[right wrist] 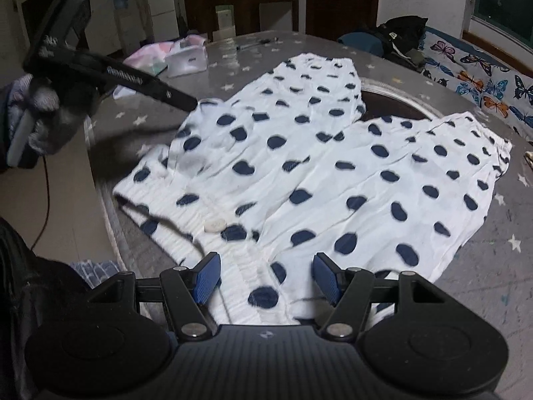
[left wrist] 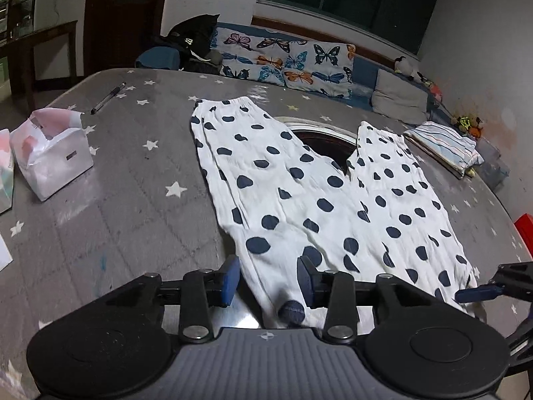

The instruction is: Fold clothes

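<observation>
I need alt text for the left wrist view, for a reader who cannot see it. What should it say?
White trousers with dark blue dots lie spread flat on a grey star-patterned table, legs pointing away. The left gripper hangs over their near edge, blue pads apart with cloth between them. A white box and a pen sit to the left.

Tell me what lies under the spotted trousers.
The spotted trousers lie flat on the grey star-print table cover. Between the two legs a dark round opening with a pale rim shows in the table. How far it runs beneath the cloth is hidden.
</observation>
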The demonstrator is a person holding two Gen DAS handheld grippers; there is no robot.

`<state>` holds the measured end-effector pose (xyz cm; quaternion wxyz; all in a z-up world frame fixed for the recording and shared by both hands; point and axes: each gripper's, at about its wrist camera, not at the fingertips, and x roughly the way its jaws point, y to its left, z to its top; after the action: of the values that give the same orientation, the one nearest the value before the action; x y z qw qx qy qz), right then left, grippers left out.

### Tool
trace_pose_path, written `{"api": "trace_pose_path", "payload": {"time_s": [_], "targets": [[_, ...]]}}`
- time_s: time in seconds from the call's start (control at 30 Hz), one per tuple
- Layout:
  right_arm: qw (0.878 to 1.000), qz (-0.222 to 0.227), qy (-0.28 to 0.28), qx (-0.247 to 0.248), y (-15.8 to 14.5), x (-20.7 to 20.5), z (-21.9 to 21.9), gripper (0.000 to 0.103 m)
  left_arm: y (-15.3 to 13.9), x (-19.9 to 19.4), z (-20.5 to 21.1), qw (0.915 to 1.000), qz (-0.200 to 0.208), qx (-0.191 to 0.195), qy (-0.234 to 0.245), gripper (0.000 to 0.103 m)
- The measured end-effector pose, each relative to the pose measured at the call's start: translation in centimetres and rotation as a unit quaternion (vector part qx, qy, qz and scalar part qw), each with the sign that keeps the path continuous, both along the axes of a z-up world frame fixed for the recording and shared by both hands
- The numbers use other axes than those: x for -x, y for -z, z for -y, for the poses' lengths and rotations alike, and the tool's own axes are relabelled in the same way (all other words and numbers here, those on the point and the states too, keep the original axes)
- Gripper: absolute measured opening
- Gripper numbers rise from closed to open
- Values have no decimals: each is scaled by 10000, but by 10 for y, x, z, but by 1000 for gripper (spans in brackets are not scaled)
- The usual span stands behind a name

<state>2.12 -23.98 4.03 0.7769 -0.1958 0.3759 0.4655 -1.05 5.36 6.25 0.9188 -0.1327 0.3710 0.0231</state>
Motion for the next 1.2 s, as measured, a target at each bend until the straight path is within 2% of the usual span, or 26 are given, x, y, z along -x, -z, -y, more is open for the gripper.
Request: {"api": "trace_pose_path", "payload": {"time_s": [0.07,0.17,0.27,0.33,0.4,0.53,0.57,0.7,0.83,0.9,0.93,0.97,1.07,1.2], "targets": [[9999,1,107,-77,-4,-6,3,63,-1,0,6,9999,43,41,121,42],[9991,7,385,-197,-10,-20,11,63,-3,2,29,9979,190,69,615,42],[9961,171,829,-249,-18,-41,26,63,-6,2,62,9897,316,89,1395,42],[9927,235,1149,-281,-22,-54,38,62,-8,2,87,9794,411,97,1975,42],[9886,328,1440,-286,-26,-66,50,62,-9,4,115,9641,511,102,2605,47],[9809,344,1886,-341,-28,-84,70,61,-8,8,167,9374,555,17,3438,54],[9792,341,1970,-349,-27,-88,74,61,-6,7,178,9323,551,-21,3574,56],[9745,331,2192,-335,-24,-98,84,60,8,2,215,9217,459,-365,3835,56],[9723,240,2293,-396,-21,-108,91,59,27,-9,232,9219,208,-624,3818,54],[9707,178,2354,-444,-20,-114,96,59,34,-17,229,9252,102,-612,3744,42],[9695,131,2399,-487,-20,-118,98,59,36,-20,227,9269,97,-602,3704,39],[9682,82,2444,-537,-19,-123,101,58,37,-22,224,9286,100,-594,3662,31],[9627,-27,2621,-673,-18,-142,107,55,34,-30,209,9331,-4,-259,3587,14],[9562,-76,2831,-740,-13,-176,106,52,20,-35,182,9405,31,424,3372,12]]}}
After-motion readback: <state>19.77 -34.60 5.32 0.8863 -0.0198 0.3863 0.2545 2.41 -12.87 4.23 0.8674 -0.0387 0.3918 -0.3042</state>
